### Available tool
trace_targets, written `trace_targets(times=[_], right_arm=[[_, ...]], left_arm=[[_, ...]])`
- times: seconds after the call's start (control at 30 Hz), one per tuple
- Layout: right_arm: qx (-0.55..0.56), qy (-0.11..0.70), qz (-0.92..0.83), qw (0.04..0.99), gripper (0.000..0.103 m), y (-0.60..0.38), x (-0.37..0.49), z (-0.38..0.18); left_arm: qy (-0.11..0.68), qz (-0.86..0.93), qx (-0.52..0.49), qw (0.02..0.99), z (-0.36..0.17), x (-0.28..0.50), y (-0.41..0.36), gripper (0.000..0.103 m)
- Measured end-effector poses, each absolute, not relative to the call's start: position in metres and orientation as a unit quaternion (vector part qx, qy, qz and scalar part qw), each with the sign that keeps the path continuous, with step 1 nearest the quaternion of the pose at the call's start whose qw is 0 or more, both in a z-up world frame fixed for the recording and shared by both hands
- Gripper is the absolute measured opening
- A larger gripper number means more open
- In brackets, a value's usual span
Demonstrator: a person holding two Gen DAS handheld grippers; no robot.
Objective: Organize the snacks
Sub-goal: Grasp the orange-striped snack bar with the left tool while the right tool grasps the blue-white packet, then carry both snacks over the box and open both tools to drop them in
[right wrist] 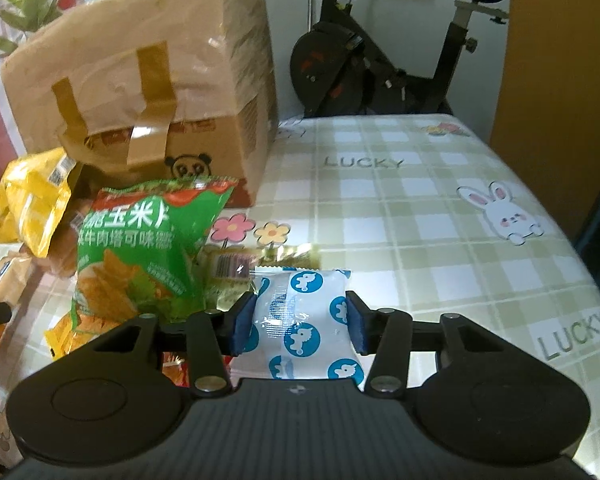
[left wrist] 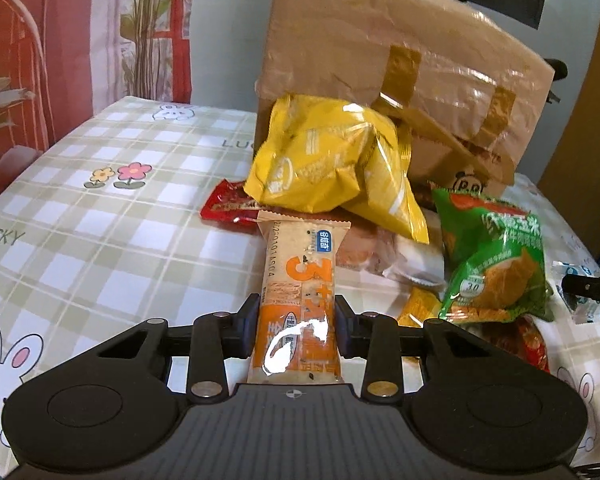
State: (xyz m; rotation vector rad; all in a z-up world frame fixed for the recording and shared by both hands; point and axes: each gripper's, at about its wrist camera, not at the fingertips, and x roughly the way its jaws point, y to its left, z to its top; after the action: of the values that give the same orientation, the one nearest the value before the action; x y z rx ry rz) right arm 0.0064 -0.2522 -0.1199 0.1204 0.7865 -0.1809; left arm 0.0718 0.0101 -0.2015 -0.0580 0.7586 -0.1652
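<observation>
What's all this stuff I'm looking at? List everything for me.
Orange bar: 1, orange and beige, in left gripper.
White packet: 1, white with blue dots, in right gripper.
Yellow bag: 1, yellow, atop the pile by the box.
Green bag: 1, green, in the pile.
Red packet: 1, red, under the yellow bag.
Box: 1, brown, taped, behind the pile.
Tablecloth: 1, green check, bunnies.
Exercise bike: 1, black, behind table.
Left gripper: black, closed.
Right gripper: black, closed.

Right tool (right wrist: 299,322) clamps white-and-blue packet (right wrist: 304,320); green bag (right wrist: 140,248) beside.
</observation>
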Motion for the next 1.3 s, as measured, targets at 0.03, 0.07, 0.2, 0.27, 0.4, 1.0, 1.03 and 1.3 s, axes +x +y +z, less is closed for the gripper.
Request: trace_targets(times=[0.03,0.07,0.2,0.27,0.4,1.0,1.03,1.3], right_arm=[[0.059,0.379,-0.090,0.919,0.049,-0.253,0.005,-0.117],[0.058,0.376,-0.091,0.920,0.049,-0.254,0.005,-0.114],[0.052,0.357,-0.093,0.928,0.049,-0.254,0.003,-0.100],[0.045,0.345,-0.093,0.933,0.049,-0.252,0.001,-0.091],[0.035,0.321,-0.089,0.942,0.049,-0.249,0.001,-0.075],[0.020,0.278,-0.061,0.958,0.049,-0.232,0.011,-0.040],[0.020,0.275,-0.059,0.959,0.049,-0.232,0.011,-0.037],[0.031,0.254,-0.035,0.966,0.049,-0.231,0.024,-0.008]], left_arm=[[0.366,-0.080,-0.030,0.927,-0.199,0.071,0.012,0.039],[0.364,-0.080,-0.031,0.927,-0.197,0.071,0.012,0.039],[0.354,-0.079,-0.035,0.931,-0.188,0.068,0.015,0.039],[0.353,-0.080,-0.035,0.932,-0.186,0.068,0.015,0.039],[0.352,-0.077,-0.036,0.932,-0.185,0.064,0.017,0.039],[0.307,-0.042,-0.052,0.949,-0.144,0.044,0.045,0.039],[0.299,-0.040,-0.050,0.952,-0.138,0.044,0.046,0.039],[0.246,-0.052,-0.027,0.967,-0.092,0.074,0.042,0.039]])
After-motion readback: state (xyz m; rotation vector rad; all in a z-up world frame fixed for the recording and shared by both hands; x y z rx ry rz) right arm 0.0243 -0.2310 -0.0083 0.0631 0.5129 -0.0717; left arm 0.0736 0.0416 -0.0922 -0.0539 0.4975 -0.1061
